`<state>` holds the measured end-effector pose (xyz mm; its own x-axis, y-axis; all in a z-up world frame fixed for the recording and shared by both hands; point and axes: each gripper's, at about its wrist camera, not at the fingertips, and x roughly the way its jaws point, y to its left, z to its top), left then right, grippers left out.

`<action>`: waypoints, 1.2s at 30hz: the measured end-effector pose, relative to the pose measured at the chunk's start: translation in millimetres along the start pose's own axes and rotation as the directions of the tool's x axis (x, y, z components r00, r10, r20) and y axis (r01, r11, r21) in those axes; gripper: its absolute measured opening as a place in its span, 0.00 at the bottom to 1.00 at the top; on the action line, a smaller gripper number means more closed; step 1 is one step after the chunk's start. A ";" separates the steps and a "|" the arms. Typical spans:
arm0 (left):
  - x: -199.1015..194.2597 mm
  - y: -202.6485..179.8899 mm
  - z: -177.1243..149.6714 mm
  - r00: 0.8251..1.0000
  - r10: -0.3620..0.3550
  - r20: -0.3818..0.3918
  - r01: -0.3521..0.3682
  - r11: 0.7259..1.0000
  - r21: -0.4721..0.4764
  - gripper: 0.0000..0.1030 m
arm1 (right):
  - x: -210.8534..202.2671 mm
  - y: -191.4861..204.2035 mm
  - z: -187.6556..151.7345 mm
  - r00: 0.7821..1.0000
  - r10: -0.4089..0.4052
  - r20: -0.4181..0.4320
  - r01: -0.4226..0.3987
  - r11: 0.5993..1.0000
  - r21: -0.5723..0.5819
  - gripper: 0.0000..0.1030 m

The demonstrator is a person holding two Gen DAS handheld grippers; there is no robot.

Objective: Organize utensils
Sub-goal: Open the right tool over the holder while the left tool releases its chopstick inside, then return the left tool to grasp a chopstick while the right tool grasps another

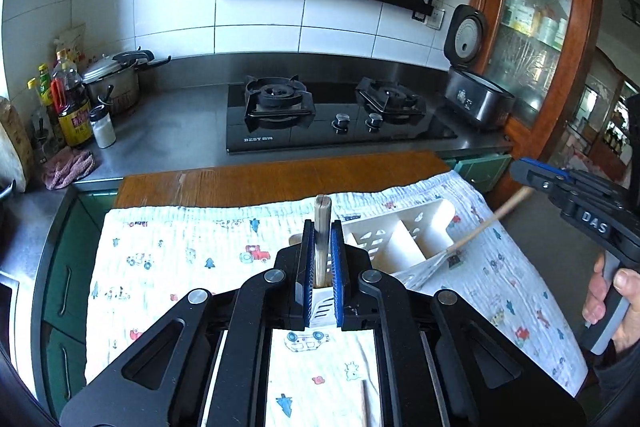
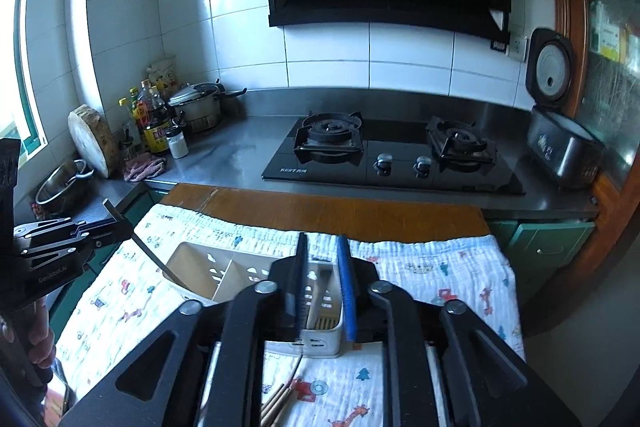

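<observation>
My left gripper (image 1: 322, 227) is shut on a wooden utensil handle (image 1: 321, 239) held upright, its lower end in the near compartment of the white utensil caddy (image 1: 404, 239). A wooden-handled whisk (image 1: 460, 247) leans out of the caddy to the right. My right gripper (image 2: 323, 247) is open over the caddy (image 2: 200, 267), its jaws on either side of the near compartment, which holds chopsticks (image 2: 320, 321). More chopsticks (image 2: 276, 407) lie on the cloth below it. The left gripper shows at the left in the right wrist view (image 2: 116, 223), holding a dark stick.
A patterned cloth (image 1: 180, 267) covers a wooden table (image 1: 280, 179). Behind are a steel counter with a gas hob (image 1: 332, 115), a rice cooker (image 1: 476, 99), a pot (image 1: 116, 79), bottles (image 1: 72, 107) and a rag (image 1: 68, 167).
</observation>
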<state>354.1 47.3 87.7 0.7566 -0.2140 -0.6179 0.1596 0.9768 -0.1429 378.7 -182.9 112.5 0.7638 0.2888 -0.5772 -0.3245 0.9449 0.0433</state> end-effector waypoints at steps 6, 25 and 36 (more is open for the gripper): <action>-35.8 -1.3 -2.1 0.998 0.001 0.060 0.000 1.000 -0.005 0.20 | -43.7 10.3 -9.9 0.997 -0.020 0.073 0.022 0.999 -0.027 0.33; -147.9 -18.5 -122.1 0.990 0.068 0.121 -0.064 0.997 -0.032 0.32 | -91.7 86.1 -230.0 0.986 0.041 -0.164 -0.054 0.996 -0.074 0.37; -151.7 -3.2 -203.8 0.997 0.060 0.058 -0.053 0.991 -0.124 0.32 | -71.7 110.9 -297.6 0.969 0.039 -0.244 -0.050 0.998 -0.038 0.32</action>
<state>109.5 74.7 24.3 0.8001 -0.1538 -0.5798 0.0395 0.9780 -0.2049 121.9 -144.7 -84.0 0.5909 0.2792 -0.7569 -0.3830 0.9228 0.0414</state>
